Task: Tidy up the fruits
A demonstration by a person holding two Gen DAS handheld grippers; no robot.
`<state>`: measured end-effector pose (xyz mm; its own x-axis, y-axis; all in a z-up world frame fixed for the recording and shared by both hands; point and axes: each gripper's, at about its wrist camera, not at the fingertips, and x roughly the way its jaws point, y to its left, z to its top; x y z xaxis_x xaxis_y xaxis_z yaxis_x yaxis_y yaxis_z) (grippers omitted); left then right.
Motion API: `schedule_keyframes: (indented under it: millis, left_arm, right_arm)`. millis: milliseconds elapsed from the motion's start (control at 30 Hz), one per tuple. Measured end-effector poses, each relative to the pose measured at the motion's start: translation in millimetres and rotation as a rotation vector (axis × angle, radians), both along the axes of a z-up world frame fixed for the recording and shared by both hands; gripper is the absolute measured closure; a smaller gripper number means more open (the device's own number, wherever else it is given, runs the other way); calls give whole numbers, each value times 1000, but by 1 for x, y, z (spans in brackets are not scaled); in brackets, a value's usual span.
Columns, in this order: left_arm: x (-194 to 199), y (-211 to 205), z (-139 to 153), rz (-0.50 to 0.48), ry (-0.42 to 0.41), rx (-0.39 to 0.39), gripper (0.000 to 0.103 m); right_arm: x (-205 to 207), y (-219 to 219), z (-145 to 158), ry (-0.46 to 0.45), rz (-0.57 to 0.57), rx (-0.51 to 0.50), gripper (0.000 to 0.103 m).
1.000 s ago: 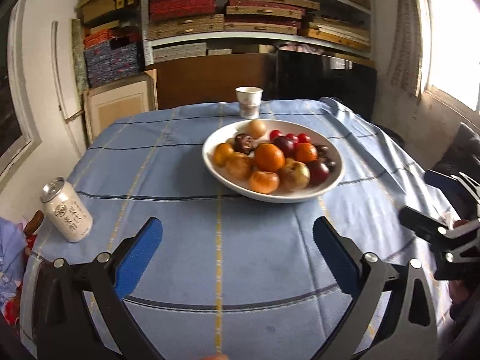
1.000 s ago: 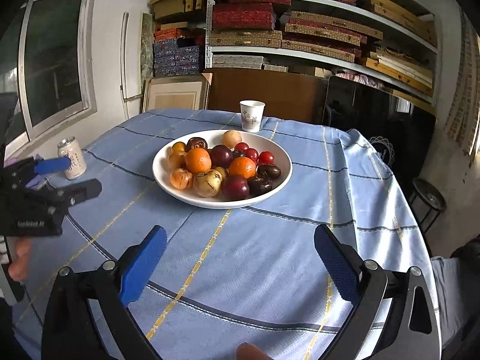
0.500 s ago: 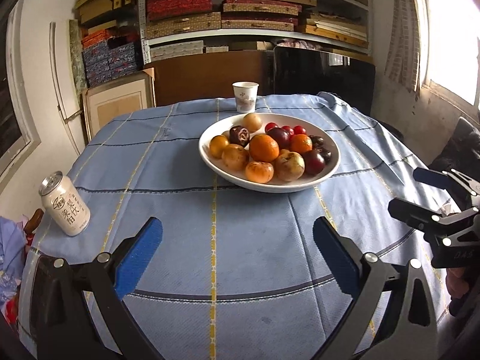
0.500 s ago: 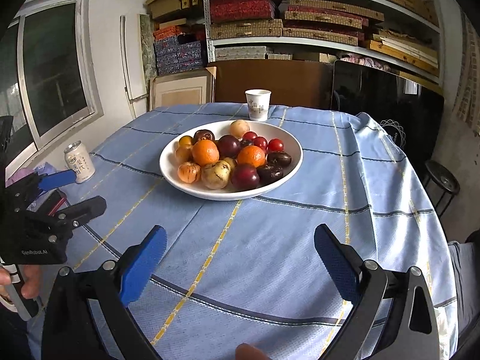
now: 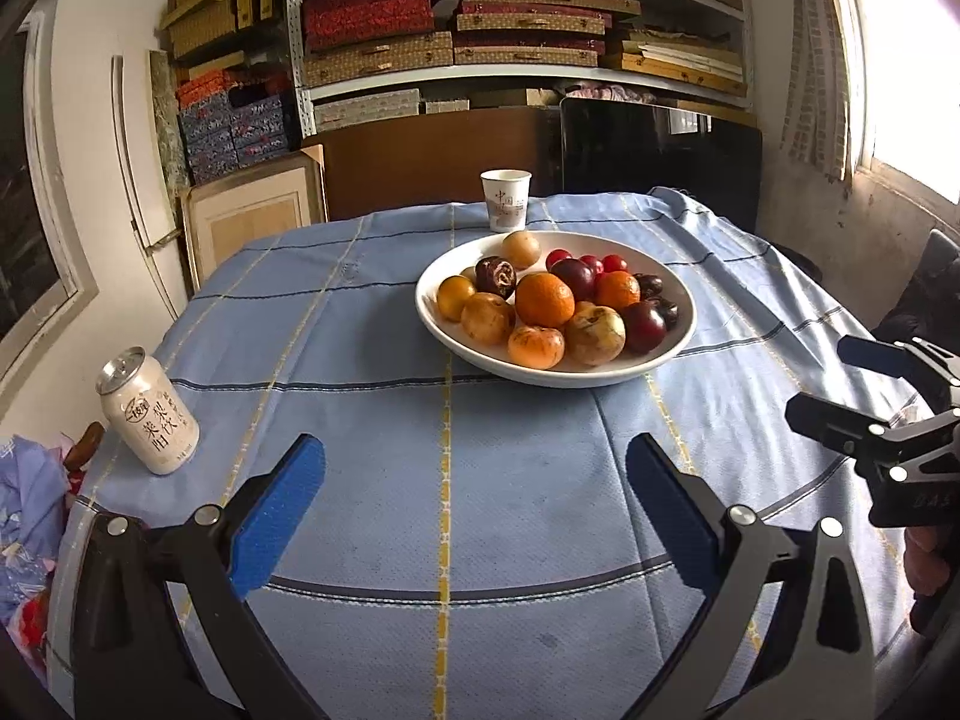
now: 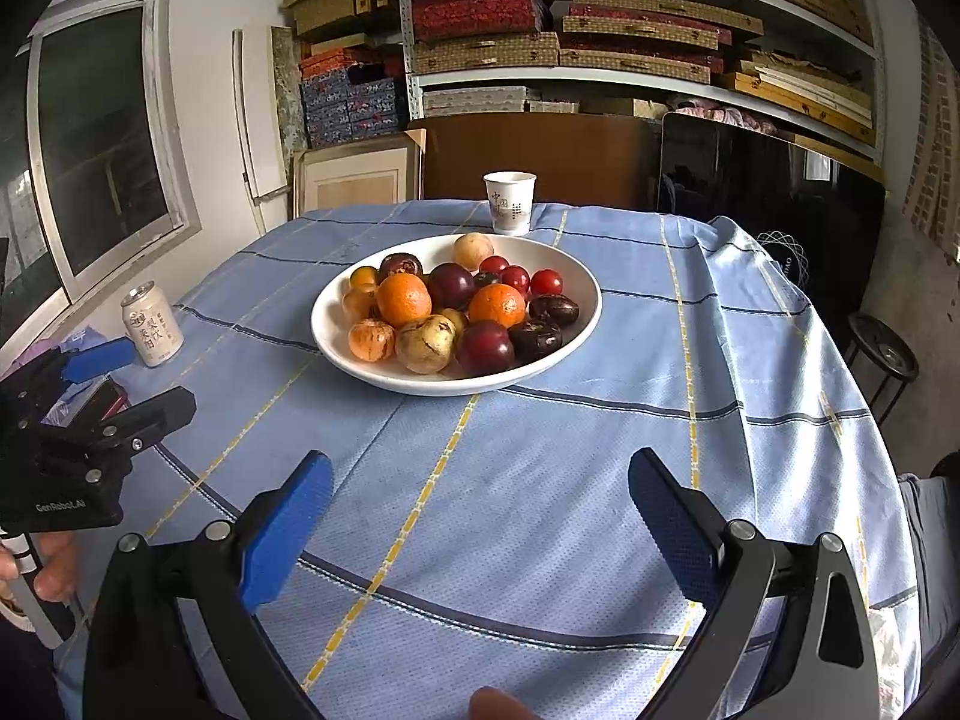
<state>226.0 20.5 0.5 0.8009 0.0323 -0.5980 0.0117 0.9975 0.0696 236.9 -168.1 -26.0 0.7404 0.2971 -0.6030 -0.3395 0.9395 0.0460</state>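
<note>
Fruits [image 5: 555,306] are gathered in one mixed heap in the white bowl [image 5: 678,336]: oranges, dark plums, small red ones, tan-skinned ones. No fruit lies on the blue tablecloth [image 5: 480,498] outside the bowl.

Nearer the camera than the bowl, the left gripper [image 5: 474,504] and right gripper [image 6: 480,510] both hang above bare cloth, fingers spread wide, holding nothing.

Judgement: fruit collected in the bowl fits a finished gathering; it equally fits a heap awaiting sorting. The frames do not settle which, so no move is prescribed.

Beyond the bowl stands a paper cup [image 5: 506,200]; left of the bowl, near the table edge, a drink can [image 5: 148,420].

The right wrist view alone shows a stool [image 6: 882,357] right of the bowl, off the table. The left wrist view alone shows crumpled cloth [image 5: 27,510] beyond the can.
</note>
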Motion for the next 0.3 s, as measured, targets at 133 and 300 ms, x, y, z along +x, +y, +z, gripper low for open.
schedule_keyframes:
  millis: [133, 300]
  left_arm:
    - [0, 1, 1, 4, 3, -17, 5]
    - [2, 1, -1, -2, 14, -21, 5]
  right_arm:
    - [1, -1, 0, 0, -5, 5, 4]
    - [2, -3, -1, 2, -12, 8, 4]
